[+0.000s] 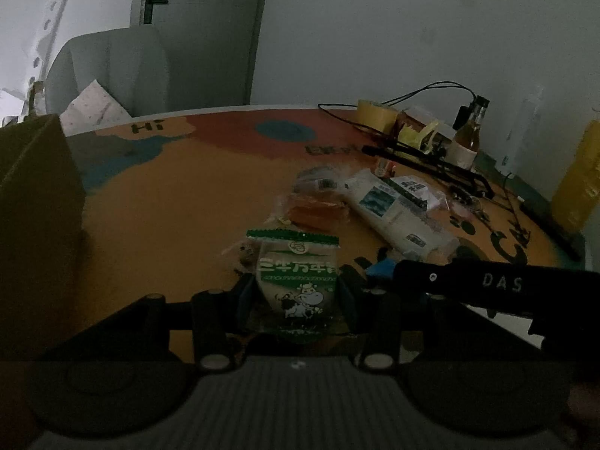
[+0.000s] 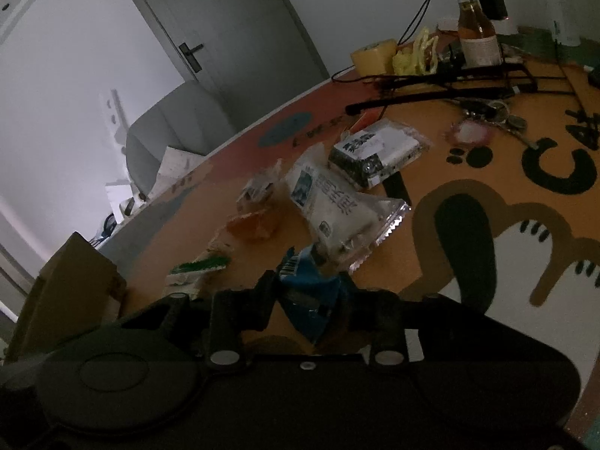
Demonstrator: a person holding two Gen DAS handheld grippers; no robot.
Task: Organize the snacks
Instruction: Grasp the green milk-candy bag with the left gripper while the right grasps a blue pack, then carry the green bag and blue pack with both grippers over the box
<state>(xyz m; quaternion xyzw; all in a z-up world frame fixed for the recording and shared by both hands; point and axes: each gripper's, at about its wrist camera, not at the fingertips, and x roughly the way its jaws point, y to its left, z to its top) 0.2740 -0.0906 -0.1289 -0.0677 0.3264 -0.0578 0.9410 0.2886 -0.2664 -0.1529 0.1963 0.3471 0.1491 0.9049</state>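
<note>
Dim grey walls and a closed door (image 1: 195, 30) stand behind the orange patterned surface (image 1: 180, 195) where I work. My left tool (image 1: 298, 292) is clenched on a green-and-white snack packet (image 1: 300, 281) with a cartoon cow on it; the packet stands upright between the two fingers, its green serrated top edge above them. My right tool (image 2: 309, 292) grips a crumpled blue snack packet (image 2: 311, 292), pinched between its fingers with a barcode showing near the top. In the left view the right tool comes in from the right side as a dark bar, its blue packet just beside the cow packet.

Just past the left tool lies an orange snack in clear wrap (image 1: 318, 208), and beside it a long white packet (image 1: 393, 213) with a printed picture, lying at a slant. Beyond that rests a white-and-black packet (image 2: 375, 150), touching or overlapping the long white one. At my far left stands a brown cardboard box (image 1: 33, 202) on the surface.

Further back a glass bottle (image 2: 476, 26) with amber liquid stands upright near a roll of yellow tape (image 2: 373, 56), black cables and a bunch of keys (image 2: 498, 116). A grey chair (image 1: 112, 71) sits beyond the surface's far edge.
</note>
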